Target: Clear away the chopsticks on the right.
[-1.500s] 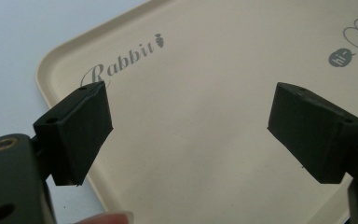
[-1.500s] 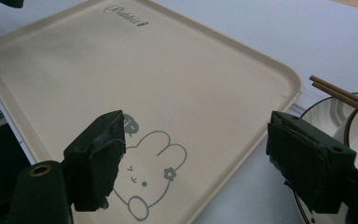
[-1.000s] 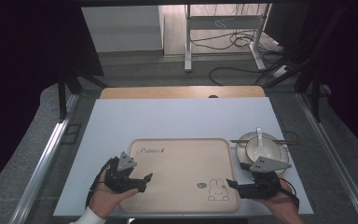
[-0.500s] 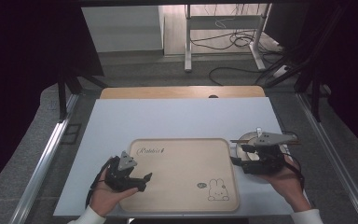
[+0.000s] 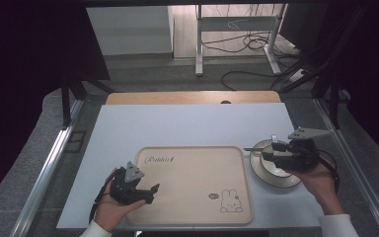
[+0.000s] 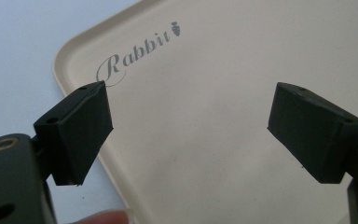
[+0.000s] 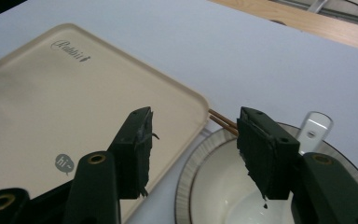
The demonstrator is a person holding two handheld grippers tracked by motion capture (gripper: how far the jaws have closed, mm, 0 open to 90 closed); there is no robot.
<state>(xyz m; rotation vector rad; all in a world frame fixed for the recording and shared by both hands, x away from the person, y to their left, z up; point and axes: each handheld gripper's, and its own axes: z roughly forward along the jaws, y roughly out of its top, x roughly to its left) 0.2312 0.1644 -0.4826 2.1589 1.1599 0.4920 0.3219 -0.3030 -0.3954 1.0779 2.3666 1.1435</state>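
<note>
Beyond the pale blue table (image 5: pixel 187 123), a wooden strip (image 5: pixel 192 97) lies at twelve o'clock; grey floor (image 5: pixel 143 74), cables (image 5: pixel 249 44) at one o'clock.

The right tool (image 5: pixel 276 149) hides much of the bowl (image 5: pixel 266 170); chopsticks (image 7: pixel 223 120) run hidden behind it.

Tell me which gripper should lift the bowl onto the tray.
Right. The right gripper hovers open over the bowl, beside the tray. The left gripper sits open at the tray's far corner.
</note>
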